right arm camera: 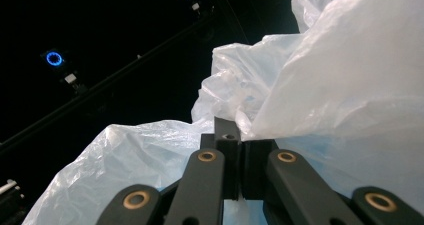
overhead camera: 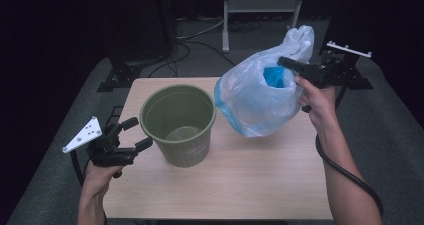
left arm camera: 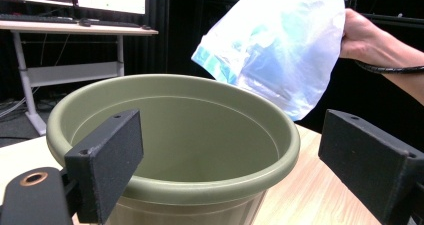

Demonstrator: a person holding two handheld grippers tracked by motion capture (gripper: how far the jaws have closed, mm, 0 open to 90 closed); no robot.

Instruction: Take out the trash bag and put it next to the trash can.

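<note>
High view: a light wooden worktop (overhead camera: 250, 185) seen from above. A green plastic bucket (overhead camera: 178, 124) stands upright and empty at about 9 o'clock from the worktop's middle. A translucent white plastic bag (overhead camera: 260, 95) with something blue inside hangs at about 1 o'clock, lifted off the worktop and just beside the bucket's rim. The right tool (overhead camera: 295, 65) grips the bag's upper edge, its jaws together on the plastic. The left tool (overhead camera: 131, 133) sits at the bucket's 9 o'clock side, jaws apart, holding nothing.

Left gripper view: the bucket's wide mouth is close in front, between the two spread black jaws. The bag hangs above and beyond the far rim at about 1 o'clock, with the person's right hand (left arm camera: 362, 32) beside it.

Right gripper view: the two jaws are pressed together with crumpled bag plastic pinched between them; more of the bag billows above and to the right.

Judging from this, the bag is probably being brought to the bucket. To do it well, carry the bag until it hangs over the middle of the opening, then lower it straight. The left tool could steady the rim so the bucket does not tip or slide.

No brand, label or readable writing appears on the bag or bucket.
</note>
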